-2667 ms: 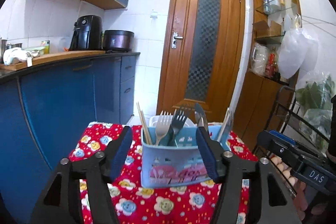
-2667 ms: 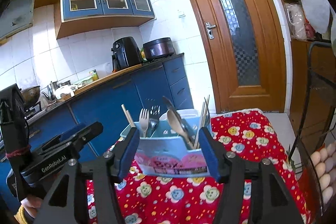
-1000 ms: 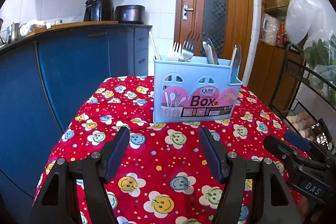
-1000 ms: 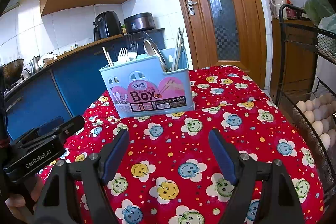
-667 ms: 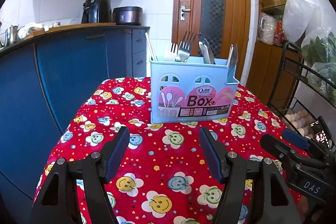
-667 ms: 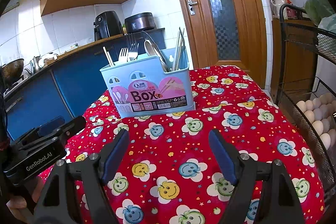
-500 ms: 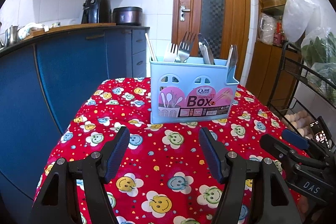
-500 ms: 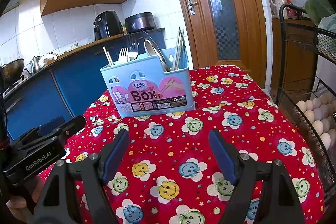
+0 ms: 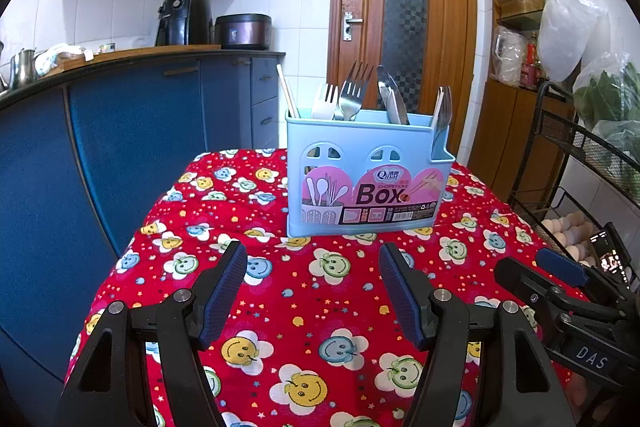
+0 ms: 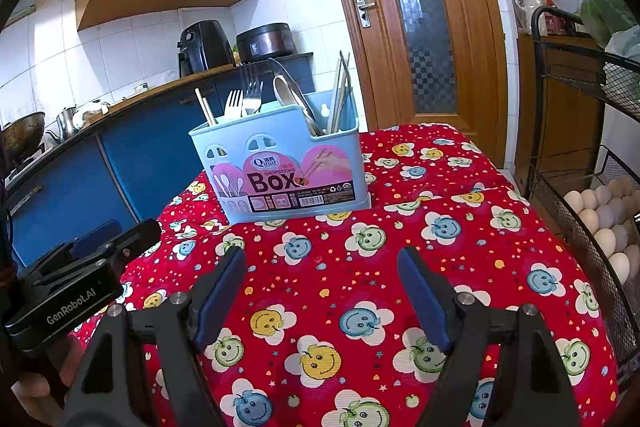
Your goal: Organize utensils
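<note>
A light blue utensil box (image 9: 366,179) marked "Box" stands upright on the red smiley tablecloth (image 9: 320,299). It holds chopsticks (image 9: 287,91), forks (image 9: 342,95), spoons (image 9: 390,95) and more utensils at its right end (image 9: 442,111). It also shows in the right wrist view (image 10: 280,171). My left gripper (image 9: 313,259) is open and empty, low over the cloth in front of the box. My right gripper (image 10: 322,263) is open and empty, also in front of the box.
A blue kitchen counter (image 9: 120,131) runs along the left. A black wire rack with eggs (image 10: 600,211) stands close at the table's right edge. A wooden door (image 9: 400,27) is behind the table. The other gripper shows at each view's side (image 9: 568,315).
Over 2.7 s both grippers drew back from either side of the box to low positions in front of it. In the last second almost nothing moved.
</note>
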The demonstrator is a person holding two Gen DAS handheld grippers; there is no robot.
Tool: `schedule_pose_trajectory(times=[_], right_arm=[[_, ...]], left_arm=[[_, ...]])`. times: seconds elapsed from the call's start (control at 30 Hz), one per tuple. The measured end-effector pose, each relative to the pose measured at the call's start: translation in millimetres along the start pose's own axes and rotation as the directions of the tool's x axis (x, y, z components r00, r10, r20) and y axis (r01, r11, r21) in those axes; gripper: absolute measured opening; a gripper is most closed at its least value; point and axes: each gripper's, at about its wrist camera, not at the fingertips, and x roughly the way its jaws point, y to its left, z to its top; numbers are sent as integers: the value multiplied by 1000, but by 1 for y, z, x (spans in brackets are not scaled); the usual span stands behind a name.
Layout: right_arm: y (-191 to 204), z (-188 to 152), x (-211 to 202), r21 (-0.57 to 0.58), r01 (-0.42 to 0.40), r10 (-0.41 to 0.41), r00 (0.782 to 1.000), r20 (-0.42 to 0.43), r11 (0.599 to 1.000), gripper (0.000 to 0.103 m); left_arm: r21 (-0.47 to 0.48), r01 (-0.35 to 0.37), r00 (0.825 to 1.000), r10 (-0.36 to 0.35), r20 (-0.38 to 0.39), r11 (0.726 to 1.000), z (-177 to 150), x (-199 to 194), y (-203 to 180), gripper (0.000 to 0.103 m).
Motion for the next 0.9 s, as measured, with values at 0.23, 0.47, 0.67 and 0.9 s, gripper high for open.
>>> schedule_pose_trajectory(times=[0.23, 0.47, 0.67, 0.9], right_arm=[[0, 0, 0, 1, -1, 1, 1000, 0, 1000, 80], [0, 0, 0, 1, 1, -1, 1000, -1, 1000, 80], [0, 0, 0, 0, 1, -1, 1000, -1, 1000, 80], [0, 0, 0, 1, 1, -1, 1000, -1, 1000, 80]], left_arm=[[1, 0, 1000, 0, 1, 1000, 0, 0, 0, 70], [-3, 0, 1000, 0, 0, 1000, 1, -1, -1, 70], [-3, 1, 1000, -1, 1, 1000, 3, -1, -1, 70], [-4, 1, 1000, -1, 1, 1000, 3, -2, -1, 70]])
